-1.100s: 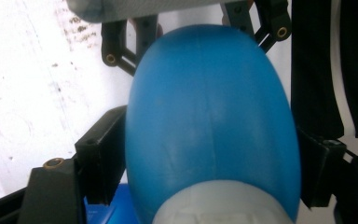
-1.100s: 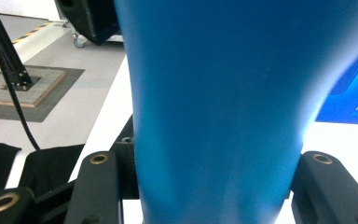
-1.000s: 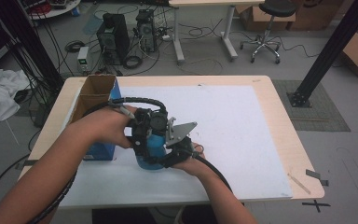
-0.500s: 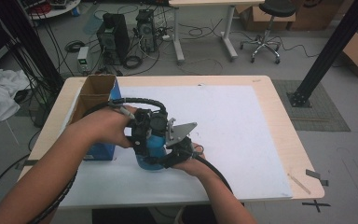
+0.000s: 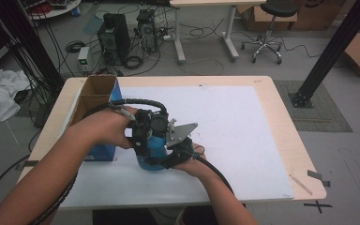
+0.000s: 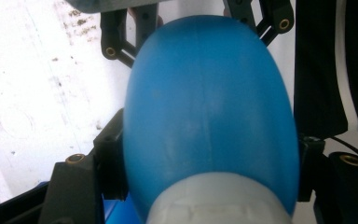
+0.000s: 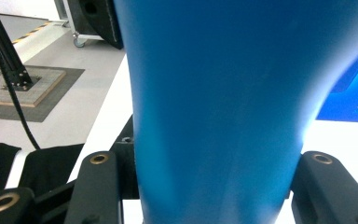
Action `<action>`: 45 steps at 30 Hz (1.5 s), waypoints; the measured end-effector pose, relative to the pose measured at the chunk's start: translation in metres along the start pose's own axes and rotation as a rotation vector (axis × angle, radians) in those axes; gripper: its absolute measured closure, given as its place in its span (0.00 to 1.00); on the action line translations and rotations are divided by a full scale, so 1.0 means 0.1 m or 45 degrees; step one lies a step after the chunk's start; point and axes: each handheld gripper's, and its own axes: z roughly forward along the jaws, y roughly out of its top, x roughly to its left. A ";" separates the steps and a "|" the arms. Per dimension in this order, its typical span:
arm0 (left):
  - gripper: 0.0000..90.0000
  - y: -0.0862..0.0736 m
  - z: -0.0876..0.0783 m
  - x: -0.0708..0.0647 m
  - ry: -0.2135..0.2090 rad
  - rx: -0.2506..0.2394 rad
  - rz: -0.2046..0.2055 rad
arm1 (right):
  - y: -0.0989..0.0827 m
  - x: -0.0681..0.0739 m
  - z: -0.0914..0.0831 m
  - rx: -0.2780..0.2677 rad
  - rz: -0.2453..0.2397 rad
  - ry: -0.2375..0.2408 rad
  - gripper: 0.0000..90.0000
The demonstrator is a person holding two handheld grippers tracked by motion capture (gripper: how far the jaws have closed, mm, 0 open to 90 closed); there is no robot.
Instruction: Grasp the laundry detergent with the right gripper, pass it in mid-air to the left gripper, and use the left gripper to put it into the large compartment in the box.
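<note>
Both grippers clamp one blue bottle point(image 5: 152, 145) above the white mat point(image 5: 243, 126): left gripper point(image 6: 207, 154) jaws just closed onto it; right gripper point(image 7: 214, 172) pinches its body.

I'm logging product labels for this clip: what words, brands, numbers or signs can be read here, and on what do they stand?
Nothing can be read.
Blue cardboard box: a few small white characters in the right gripper view, too small and blurred to read.
Blue plastic bottle: no print on the sides shown.
White table sheet: specks only, no text.
</note>
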 end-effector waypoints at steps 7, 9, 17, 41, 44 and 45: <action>0.41 0.01 -0.01 0.01 0.001 0.006 -0.008 | 0.00 0.00 -0.01 0.002 0.015 0.000 0.51; 0.41 0.02 0.00 0.01 0.002 0.010 -0.009 | 0.00 0.00 -0.02 0.001 0.014 -0.002 0.51; 0.42 0.03 0.00 0.02 -0.007 0.024 -0.023 | 0.00 0.00 0.00 -0.001 0.011 -0.003 0.51; 0.43 0.05 -0.04 0.04 -0.010 0.025 -0.069 | -0.01 -0.01 -0.06 -0.018 0.005 -0.011 0.46; 0.43 0.04 -0.04 0.06 -0.015 0.038 -0.081 | -0.02 -0.03 -0.11 -0.031 0.025 -0.026 0.41; 0.43 0.04 -0.04 0.06 -0.016 0.036 -0.086 | -0.02 -0.03 -0.12 -0.032 0.031 -0.025 0.40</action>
